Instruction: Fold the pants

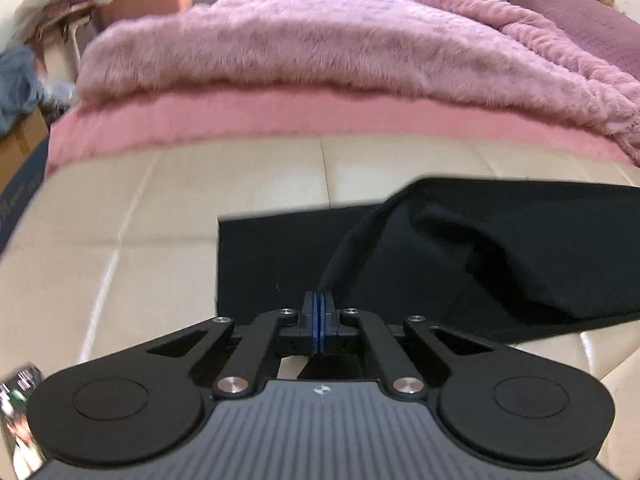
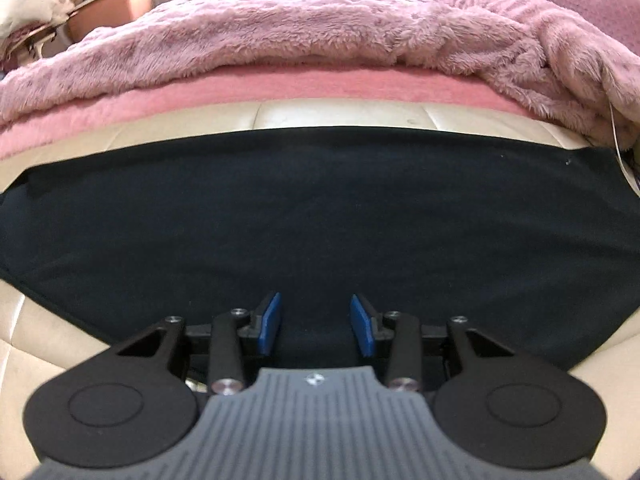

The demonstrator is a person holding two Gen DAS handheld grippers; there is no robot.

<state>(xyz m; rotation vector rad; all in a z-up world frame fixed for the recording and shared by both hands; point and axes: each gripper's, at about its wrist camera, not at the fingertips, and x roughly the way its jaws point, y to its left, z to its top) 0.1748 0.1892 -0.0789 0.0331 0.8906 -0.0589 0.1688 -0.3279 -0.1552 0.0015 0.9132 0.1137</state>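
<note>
While over pants (image 2: 320,208): L fingers (image 1: 319,304) pinched together, R fingers (image 2: 364,326) apart (empty).

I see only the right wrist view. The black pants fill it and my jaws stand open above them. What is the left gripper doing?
Observer: The left gripper is shut, its blue pads pressed together over the black pants.
Operator: Is the cloth flat on that side also?
Observer: No. There a layer is lifted into a raised fold above a flat part lying on the cream surface.
Operator: Where do the pants end on that side?
Observer: The flat part has a straight edge left of the left gripper; beyond it only the cream surface shows.
</note>
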